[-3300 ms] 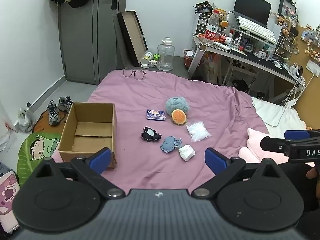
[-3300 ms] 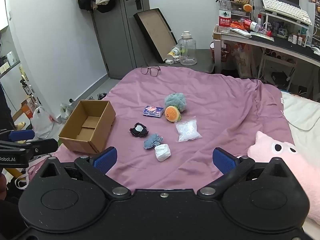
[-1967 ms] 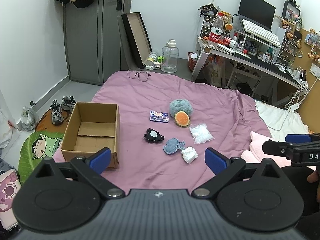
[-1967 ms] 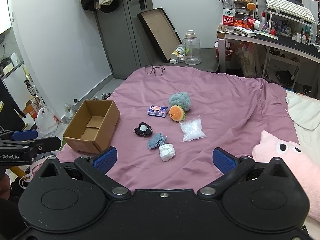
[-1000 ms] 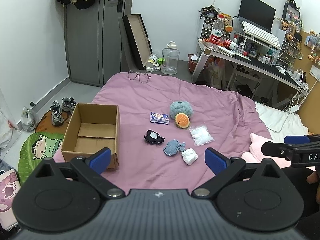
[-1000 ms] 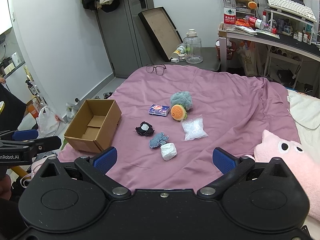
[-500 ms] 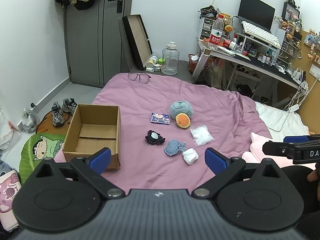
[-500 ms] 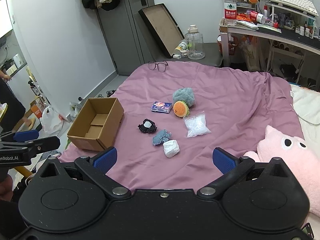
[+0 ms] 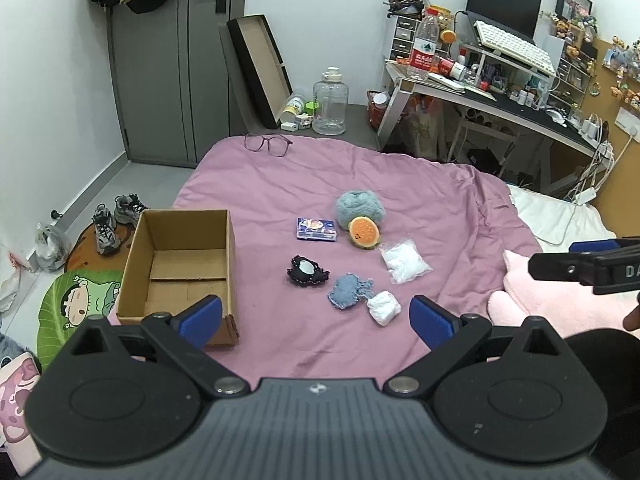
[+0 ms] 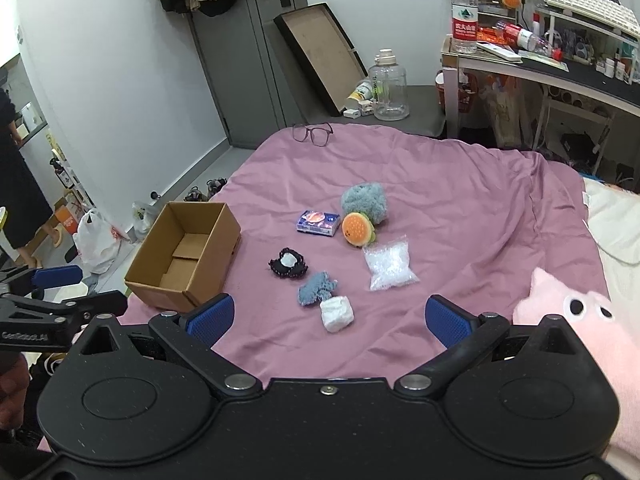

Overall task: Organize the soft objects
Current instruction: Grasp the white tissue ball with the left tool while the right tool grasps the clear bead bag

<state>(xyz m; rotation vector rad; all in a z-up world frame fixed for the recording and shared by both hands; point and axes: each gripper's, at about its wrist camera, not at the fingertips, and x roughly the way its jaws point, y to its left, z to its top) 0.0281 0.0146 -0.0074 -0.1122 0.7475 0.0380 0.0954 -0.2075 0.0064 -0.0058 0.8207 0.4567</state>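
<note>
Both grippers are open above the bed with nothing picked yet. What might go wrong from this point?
1. The white wad touches the blue knit piece; grasping one may drag the other along.
2. The cardboard box sits at the bed's edge, so a nudge might tip it off.
3. The slick clear bag may slip from the fingers.

Matt brown cardboard box (image 9: 176,264), wrinkled purple cloth bed (image 9: 420,200), fluffy teal plush (image 9: 358,206), glossy clear plastic bag (image 9: 404,262), fuzzy pink toy (image 10: 576,320).
</note>
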